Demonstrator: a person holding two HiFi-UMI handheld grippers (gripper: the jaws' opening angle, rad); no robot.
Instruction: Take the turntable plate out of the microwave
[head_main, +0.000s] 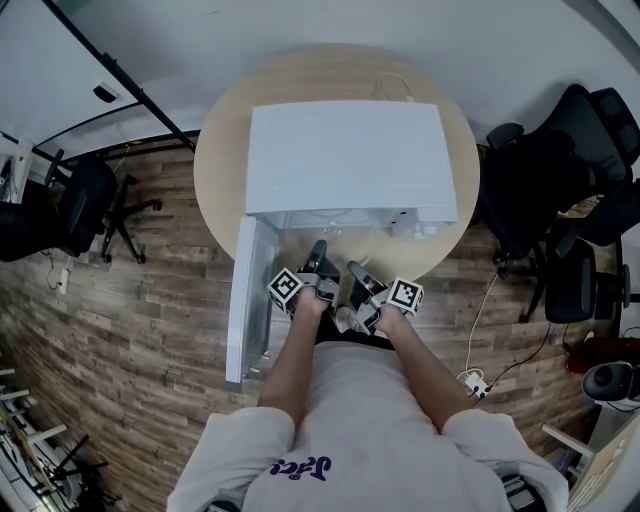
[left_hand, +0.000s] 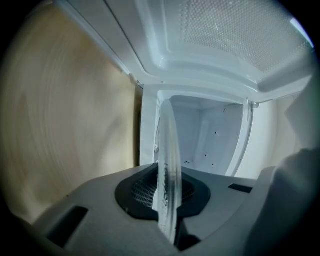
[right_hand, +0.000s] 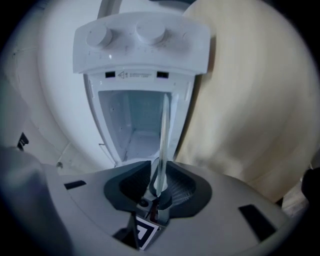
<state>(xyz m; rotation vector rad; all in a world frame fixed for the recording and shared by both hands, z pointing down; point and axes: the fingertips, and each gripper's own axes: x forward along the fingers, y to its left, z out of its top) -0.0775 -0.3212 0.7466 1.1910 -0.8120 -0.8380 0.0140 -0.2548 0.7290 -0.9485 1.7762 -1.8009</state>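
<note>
The white microwave (head_main: 345, 155) stands on a round wooden table (head_main: 225, 170) with its door (head_main: 245, 310) swung open to the left. Both grippers are side by side at the mouth of the cavity, left gripper (head_main: 318, 255) and right gripper (head_main: 357, 272). In the left gripper view the clear glass turntable plate (left_hand: 167, 165) shows edge-on, with my left gripper (left_hand: 167, 202) shut on its rim. In the right gripper view the same plate (right_hand: 162, 145) stands edge-on between the pads of my right gripper (right_hand: 159, 192), which touch it. Behind it lies the cavity (right_hand: 132, 120).
The control panel with two knobs (right_hand: 97, 36) is on the microwave's right side. Black office chairs stand left (head_main: 85, 205) and right (head_main: 560, 170) of the table. A white cable and plug (head_main: 478, 382) lie on the wooden floor at the right.
</note>
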